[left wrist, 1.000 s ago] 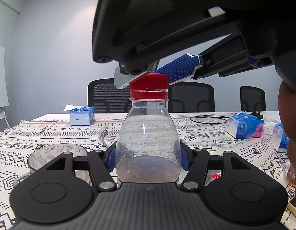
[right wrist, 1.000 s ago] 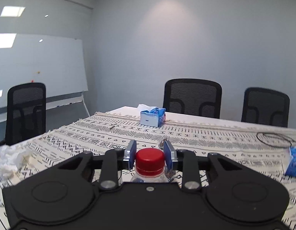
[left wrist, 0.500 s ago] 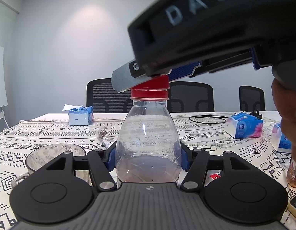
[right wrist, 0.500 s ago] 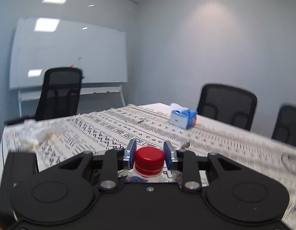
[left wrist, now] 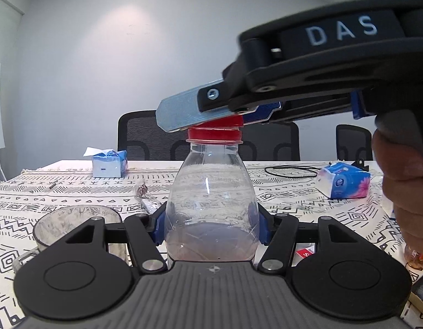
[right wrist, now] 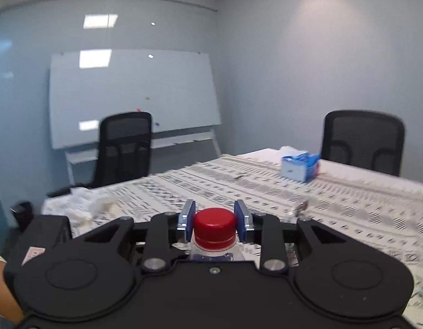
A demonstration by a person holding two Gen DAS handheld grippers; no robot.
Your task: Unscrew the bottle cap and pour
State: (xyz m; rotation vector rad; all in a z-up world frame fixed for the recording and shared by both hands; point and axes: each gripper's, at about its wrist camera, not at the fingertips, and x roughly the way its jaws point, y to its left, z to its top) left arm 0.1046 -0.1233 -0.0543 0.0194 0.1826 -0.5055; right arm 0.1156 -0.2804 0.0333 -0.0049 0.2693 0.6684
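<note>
A: What is nearest?

B: The left gripper (left wrist: 211,229). Its jaws are clamped on the fat part of a clear bottle (left wrist: 211,205). The bottle stands up straight and has a little pinkish water at the bottom.

A: And on top of the bottle?

B: A red cap (right wrist: 214,227). The right gripper (right wrist: 214,224) comes in from the right side, and its jaws sit tight against both sides of the cap. A hand (left wrist: 403,192) holds that gripper's handle.

A: What is beside the bottle?

B: A clear cup (left wrist: 74,223) sits just to its left on the worktop (left wrist: 280,189), which has a black and white patterned cloth.

A: What is farther back?

B: A shiny wrapper (left wrist: 141,192), then a blue tissue box (left wrist: 110,163) on the left and a blue and pink tissue pack (left wrist: 344,181) on the right, with a black cord (left wrist: 291,170) near it. Some crumpled paper (right wrist: 82,205) lies at the far edge.

A: And past the worktop?

B: Black chairs (left wrist: 140,137), a whiteboard (right wrist: 134,96) and a grey wall.
</note>
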